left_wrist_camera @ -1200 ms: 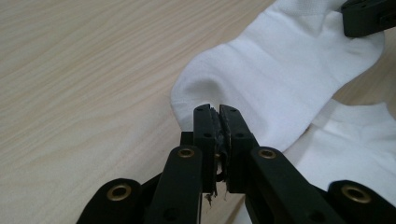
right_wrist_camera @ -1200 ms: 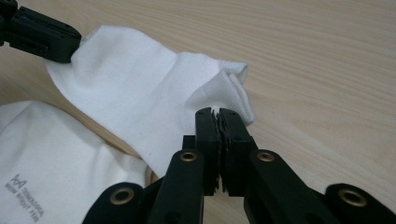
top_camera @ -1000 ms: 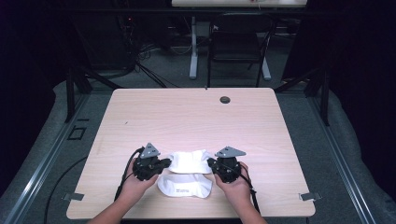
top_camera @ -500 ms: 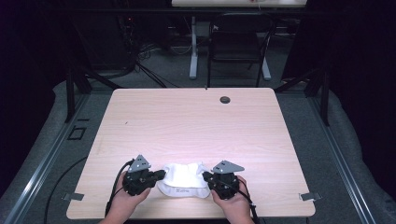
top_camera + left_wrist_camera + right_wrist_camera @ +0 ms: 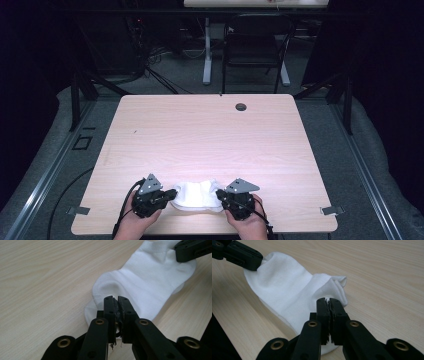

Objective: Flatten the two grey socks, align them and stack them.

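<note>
- High view: white sock (image 5: 197, 196) is laid at lower centre of the frame, near the front edge of the table (image 5: 210, 135).
- Left gripper (image 5: 171, 194) is clamped on one end, right gripper (image 5: 220, 196) on the other, so the sock is likely kept stretched flat.
- Left gripper view: jaws are pinched together on the fabric edge at frame centre.

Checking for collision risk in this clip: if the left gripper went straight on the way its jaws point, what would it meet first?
The white sock, which the left gripper already pinches at its near edge. Beyond the sock's far end waits the right gripper, clamped there; exact depth is hard to judge.
</note>
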The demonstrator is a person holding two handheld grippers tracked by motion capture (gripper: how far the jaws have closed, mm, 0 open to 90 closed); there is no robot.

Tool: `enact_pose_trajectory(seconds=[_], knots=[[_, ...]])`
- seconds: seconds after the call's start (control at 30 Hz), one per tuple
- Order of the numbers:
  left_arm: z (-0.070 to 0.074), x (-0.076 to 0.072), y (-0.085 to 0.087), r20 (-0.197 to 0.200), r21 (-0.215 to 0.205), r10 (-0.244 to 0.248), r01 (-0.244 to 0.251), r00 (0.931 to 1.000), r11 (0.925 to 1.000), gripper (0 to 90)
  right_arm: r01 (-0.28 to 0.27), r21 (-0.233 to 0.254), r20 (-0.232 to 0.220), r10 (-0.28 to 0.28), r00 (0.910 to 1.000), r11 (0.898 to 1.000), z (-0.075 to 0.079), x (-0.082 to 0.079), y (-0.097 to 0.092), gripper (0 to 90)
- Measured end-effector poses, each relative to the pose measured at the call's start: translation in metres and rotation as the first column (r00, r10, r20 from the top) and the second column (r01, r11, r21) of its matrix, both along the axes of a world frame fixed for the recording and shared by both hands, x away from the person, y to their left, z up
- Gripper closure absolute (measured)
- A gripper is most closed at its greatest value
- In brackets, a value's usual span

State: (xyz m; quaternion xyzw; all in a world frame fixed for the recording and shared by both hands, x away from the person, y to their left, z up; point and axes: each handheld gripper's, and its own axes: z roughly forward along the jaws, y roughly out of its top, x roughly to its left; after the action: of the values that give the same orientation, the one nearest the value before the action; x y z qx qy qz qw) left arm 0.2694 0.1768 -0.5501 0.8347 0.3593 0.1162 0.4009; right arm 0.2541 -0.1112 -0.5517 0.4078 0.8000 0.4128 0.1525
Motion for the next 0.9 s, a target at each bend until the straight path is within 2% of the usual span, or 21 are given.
enact_pose_trajectory(seconds=[0.3, 0.47, 0.63, 0.77, 0.9], knots=[[-0.007, 0.0, -0.002, -0.016, 0.028, -0.004, 0.004, 0.9999, 0.9996, 85.7, -0.012, -0.024, -0.041, 0.011, 0.9991, 1.0, -0.009, 0.002, 0.0, 87.1], [-0.011, 0.001, -0.003, -0.026, 0.044, -0.004, 0.005, 0.9996, 0.999, 85.3, -0.019, -0.043, -0.041, 0.017, 0.999, 0.999, -0.013, 0.003, 0.002, 86.8], [-0.01, 0.001, -0.002, -0.023, 0.033, 0.006, -0.005, 0.9997, 0.9994, 84.6, -0.011, -0.041, -0.041, 0.009, 0.9991, 0.999, -0.014, 0.004, 0.001, 86.6], [-0.012, 0.001, -0.003, -0.025, 0.058, 0.002, 0.0, 0.9997, 0.9983, 83.3, -0.01, -0.044, -0.048, 0.008, 0.9988, 0.999, -0.015, 0.005, 0.0, 86.3], [-0.014, 0.001, -0.003, -0.028, 0.058, 0.01, -0.008, 0.9996, 0.9983, 81.0, -0.015, -0.057, -0.058, 0.012, 0.9983, 0.998, -0.018, 0.005, 0.001, 84.9]])
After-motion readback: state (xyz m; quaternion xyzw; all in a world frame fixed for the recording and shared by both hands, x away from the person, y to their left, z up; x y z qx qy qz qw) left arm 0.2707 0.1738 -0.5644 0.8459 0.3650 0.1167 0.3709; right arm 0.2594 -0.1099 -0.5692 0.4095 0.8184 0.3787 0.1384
